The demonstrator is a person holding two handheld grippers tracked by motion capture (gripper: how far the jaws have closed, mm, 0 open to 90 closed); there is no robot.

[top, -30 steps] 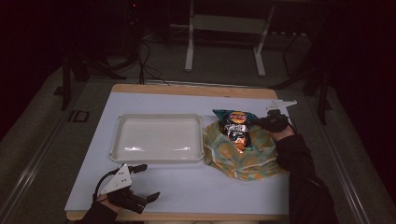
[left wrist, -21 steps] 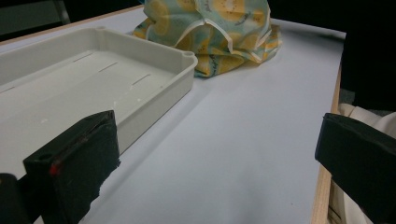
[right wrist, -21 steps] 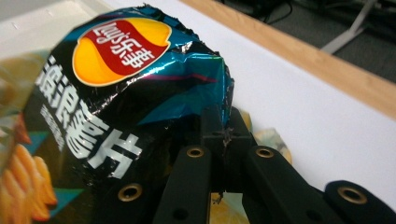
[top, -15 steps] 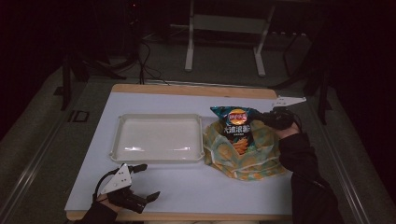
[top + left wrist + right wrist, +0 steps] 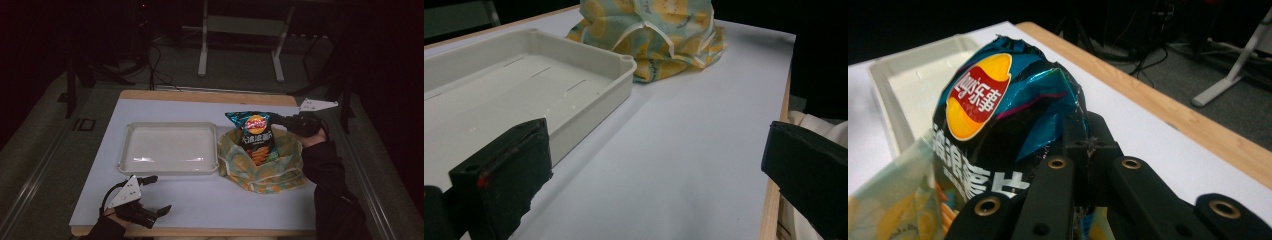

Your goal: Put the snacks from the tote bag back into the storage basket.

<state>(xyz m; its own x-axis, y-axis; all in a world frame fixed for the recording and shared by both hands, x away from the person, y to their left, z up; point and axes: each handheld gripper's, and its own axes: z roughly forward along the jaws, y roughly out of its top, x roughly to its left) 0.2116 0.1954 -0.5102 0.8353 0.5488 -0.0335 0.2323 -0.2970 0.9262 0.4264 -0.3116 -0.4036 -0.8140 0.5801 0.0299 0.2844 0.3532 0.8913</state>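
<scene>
A teal and black chip bag (image 5: 256, 134) stands half out of a yellow-and-mint patterned fabric bag (image 5: 260, 167) at the right of the table. My right gripper (image 5: 276, 122) is shut on the chip bag's (image 5: 998, 115) upper right corner and holds it above the fabric bag (image 5: 893, 200). My left gripper (image 5: 156, 194) rests open near the table's front left edge, its black jaws wide apart with nothing between them. In the left gripper view the fabric bag (image 5: 659, 35) lies beyond the tray.
An empty white plastic tray (image 5: 170, 149) sits left of the fabric bag, also close ahead in the left gripper view as tray (image 5: 589, 75). The table has a white top (image 5: 215, 200) with a wooden far edge (image 5: 200, 96). Metal stand legs and cables lie on the floor behind.
The right gripper has lifted the chip bag higher out of the fabric bag and drawn it slightly right. The left gripper has stayed where it was.
</scene>
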